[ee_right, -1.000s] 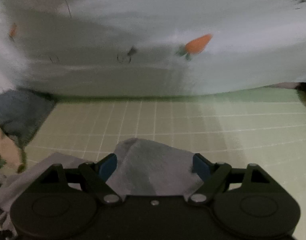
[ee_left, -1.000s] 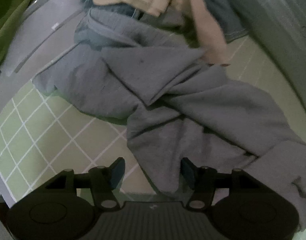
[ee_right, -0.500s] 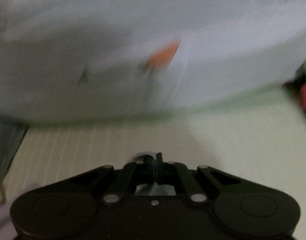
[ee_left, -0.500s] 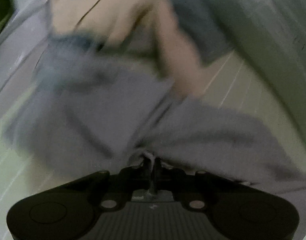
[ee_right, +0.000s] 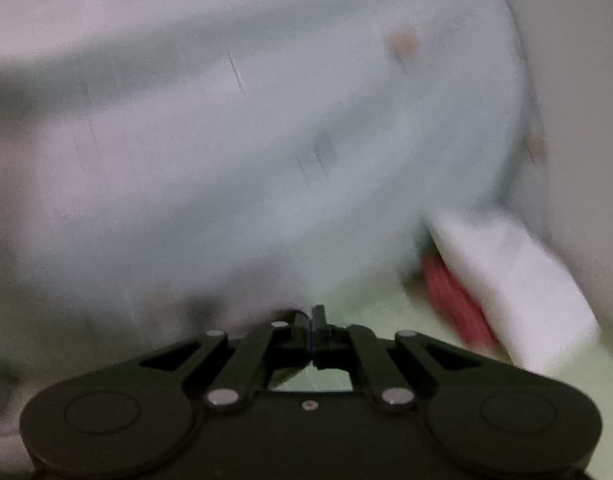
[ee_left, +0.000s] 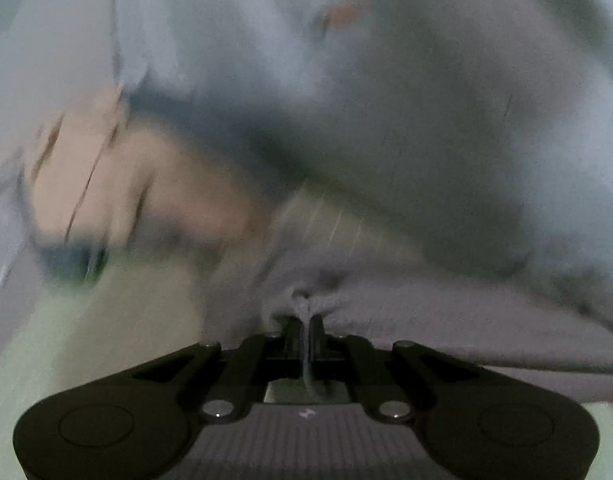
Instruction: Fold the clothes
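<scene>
The left gripper (ee_left: 305,322) has its jaws pressed together on a bunched fold of the grey garment (ee_left: 446,320). The cloth puckers into a small knot right at the fingertips, and a thin strip of it runs down between the two fingers toward the gripper body. From that pinch the grey garment spreads to the right and away, lying across the pale green mat (ee_left: 118,320) with its faint white grid lines. The view is heavily blurred. Beyond the pinch, to the left, lies a beige garment (ee_left: 146,184) with a dark blue-grey piece of clothing (ee_left: 226,128) just behind it; where one ends and the other begins cannot be told. A large pale sheet (ee_left: 446,80) with a small orange mark fills the upper part of the view.

The right gripper (ee_right: 311,320) also has its jaws drawn fully together, the fingertips meeting with no visible gap. Whether any cloth is caught between them cannot be told: only a hint of grey shows just to the left of the tips, against the blur. Ahead of it rises the same pale sheet (ee_right: 226,140), dotted with faint marks. To the right, a white block (ee_right: 514,280) rests on the green mat (ee_right: 378,308), with something red (ee_right: 454,296) just beside and partly under it.
</scene>
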{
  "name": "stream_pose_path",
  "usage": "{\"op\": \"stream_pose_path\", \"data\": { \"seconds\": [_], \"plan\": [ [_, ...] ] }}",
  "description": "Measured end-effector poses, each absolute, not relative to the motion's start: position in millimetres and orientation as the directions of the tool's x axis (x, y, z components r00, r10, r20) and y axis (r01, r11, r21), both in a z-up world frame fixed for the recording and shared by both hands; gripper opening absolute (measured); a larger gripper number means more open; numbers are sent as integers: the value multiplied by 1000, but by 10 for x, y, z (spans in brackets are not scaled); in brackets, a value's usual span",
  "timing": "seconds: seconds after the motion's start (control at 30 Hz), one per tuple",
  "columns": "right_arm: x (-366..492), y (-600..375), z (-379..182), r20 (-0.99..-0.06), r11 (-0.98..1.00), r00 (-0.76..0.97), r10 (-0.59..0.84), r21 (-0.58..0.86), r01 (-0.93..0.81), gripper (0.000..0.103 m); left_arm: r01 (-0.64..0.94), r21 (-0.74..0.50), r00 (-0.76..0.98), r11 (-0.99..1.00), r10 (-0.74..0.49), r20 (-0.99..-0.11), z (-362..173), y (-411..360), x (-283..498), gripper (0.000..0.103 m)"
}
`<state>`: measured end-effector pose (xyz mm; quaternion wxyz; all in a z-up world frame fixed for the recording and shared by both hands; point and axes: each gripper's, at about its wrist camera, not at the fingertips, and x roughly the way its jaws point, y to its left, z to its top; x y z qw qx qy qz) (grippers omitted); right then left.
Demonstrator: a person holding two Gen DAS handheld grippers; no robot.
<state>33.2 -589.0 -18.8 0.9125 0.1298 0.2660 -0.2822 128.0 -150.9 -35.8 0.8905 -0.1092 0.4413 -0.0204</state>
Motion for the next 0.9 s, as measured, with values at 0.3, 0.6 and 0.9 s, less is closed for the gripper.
{"op": "stream_pose_path", "data": {
  "seconds": [0.3,0.6,0.9],
  "plan": [
    [-226,-5826,-1073,-787,811,506,-354,11,585,56,-162,-89,460,983,-5,-888,-876,-1355,791,33],
    [741,-6017,-756,-694,868,634,-342,26,496,81,-120,-34,551,992,38,-834,-747,-1754,1528,71],
    [2074,-5903,-908,-694,920,636,-337,-100,379,82,-69,5,495,998,39,-868,-1074,-2024,2578,77]
  ]
}}
